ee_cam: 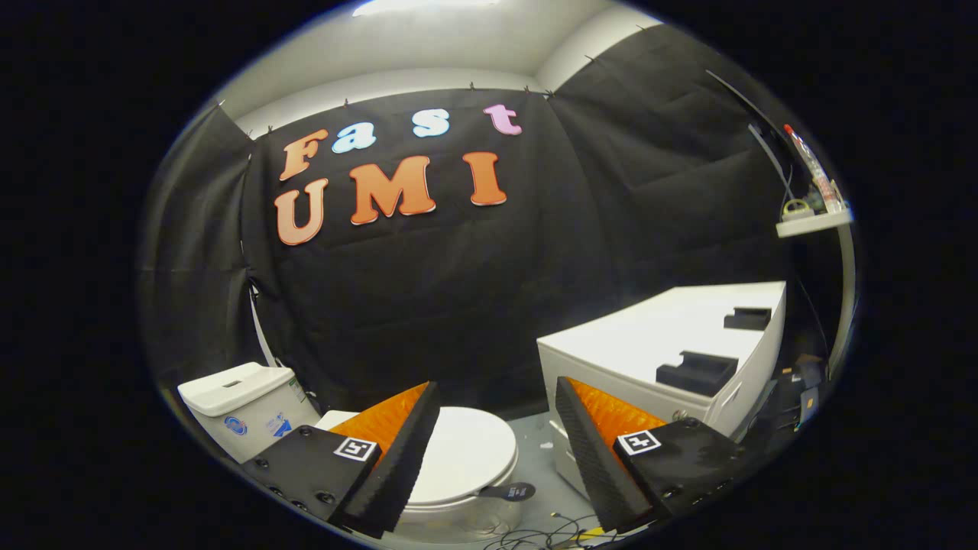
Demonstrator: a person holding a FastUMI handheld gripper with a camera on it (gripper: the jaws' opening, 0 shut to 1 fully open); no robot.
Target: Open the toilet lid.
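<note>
A white toilet stands low on the floor, its lid (pixel 467 452) lying flat and closed over the bowl. Its white tank (pixel 243 405) sits behind, to the left of my left finger. A small dark tab (pixel 510 491) sticks out from the lid's front edge. My gripper (pixel 497 397) is open, held above and short of the toilet with nothing between its fingers. The left finger (pixel 397 451) covers part of the lid's left side.
A white cabinet (pixel 649 344) stands to the right of the toilet, behind my right finger, with two black holders (pixel 697 372) on its top. Cables (pixel 550 531) lie on the floor in front of the bowl. A small shelf (pixel 811 221) with items hangs on the right wall.
</note>
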